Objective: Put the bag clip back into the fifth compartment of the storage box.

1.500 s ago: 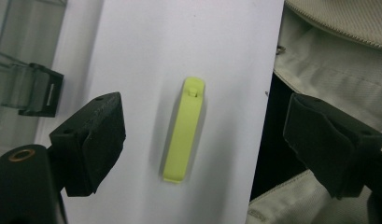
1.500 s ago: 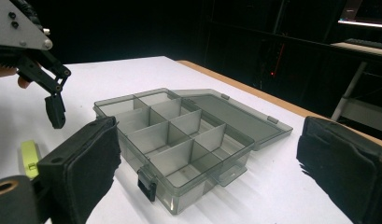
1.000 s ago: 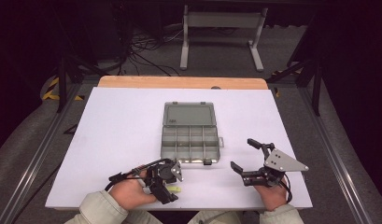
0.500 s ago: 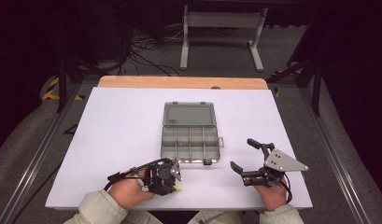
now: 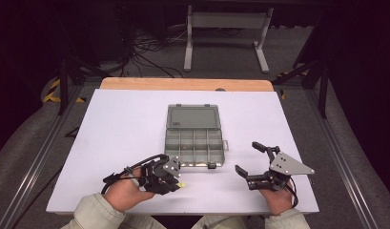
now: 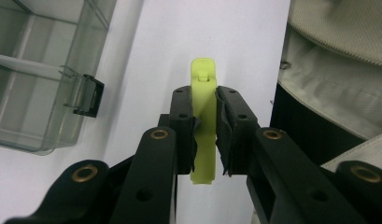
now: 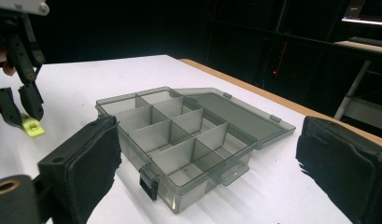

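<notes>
While my left hand-held gripper pinches the small yellow-green plastic clip just above the white desk, beside the open grey compartment box, I should carry it level, my right hand-held gripper spread.

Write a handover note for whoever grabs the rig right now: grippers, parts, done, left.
Left gripper: jaws have just closed on the yellow-green clip; pads press on both its sides, and it sits at the near edge of the white table.
Right gripper: open, holding nothing, parked to the right of the box.
Compartment box: clear grey, centre of the table, lid folded flat open behind it; the compartments look empty.
Done: box open, clip gripped.
Left: probably carry the clip to the box and drop it into a compartment; which one cannot be told.
</notes>
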Motion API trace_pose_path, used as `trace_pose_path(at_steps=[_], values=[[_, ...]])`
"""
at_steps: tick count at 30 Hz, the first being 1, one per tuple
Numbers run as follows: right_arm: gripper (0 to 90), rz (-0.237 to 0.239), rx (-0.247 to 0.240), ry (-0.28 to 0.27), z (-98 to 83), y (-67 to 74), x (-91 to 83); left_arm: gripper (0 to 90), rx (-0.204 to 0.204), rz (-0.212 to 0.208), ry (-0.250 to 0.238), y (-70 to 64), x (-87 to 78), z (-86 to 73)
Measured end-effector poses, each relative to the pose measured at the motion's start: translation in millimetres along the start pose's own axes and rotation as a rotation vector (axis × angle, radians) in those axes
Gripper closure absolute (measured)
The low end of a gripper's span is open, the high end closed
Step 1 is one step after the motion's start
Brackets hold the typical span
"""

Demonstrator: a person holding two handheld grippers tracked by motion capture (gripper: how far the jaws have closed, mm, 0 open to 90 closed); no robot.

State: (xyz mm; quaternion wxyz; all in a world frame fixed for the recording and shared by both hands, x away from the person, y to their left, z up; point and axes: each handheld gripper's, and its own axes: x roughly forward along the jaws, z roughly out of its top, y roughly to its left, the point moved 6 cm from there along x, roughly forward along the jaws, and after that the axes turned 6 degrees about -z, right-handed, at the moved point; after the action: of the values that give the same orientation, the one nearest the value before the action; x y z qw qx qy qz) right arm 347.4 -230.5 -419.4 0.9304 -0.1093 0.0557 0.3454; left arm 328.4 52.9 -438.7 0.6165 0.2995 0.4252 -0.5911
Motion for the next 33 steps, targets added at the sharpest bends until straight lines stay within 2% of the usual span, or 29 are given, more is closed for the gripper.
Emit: trace_pose_path(at_steps=[12, 24, 33], values=[[6.5, 0.000, 0.001, 0.004, -0.8, 0.0, 0.6, 77.9, -0.006, -0.007, -0.062, 2.1, -13.7, 3.4], [6.5, -0.002, -0.001, 0.007, -1.1, 0.2, 0.6, 77.9, -0.053, 0.018, -0.151, 8.0, -26.5, 6.3], [6.5, 0.000, 0.000, 0.007, -1.2, 0.5, 0.8, 77.9, -0.082, 0.035, -0.187, 14.0, -32.3, 9.1]])
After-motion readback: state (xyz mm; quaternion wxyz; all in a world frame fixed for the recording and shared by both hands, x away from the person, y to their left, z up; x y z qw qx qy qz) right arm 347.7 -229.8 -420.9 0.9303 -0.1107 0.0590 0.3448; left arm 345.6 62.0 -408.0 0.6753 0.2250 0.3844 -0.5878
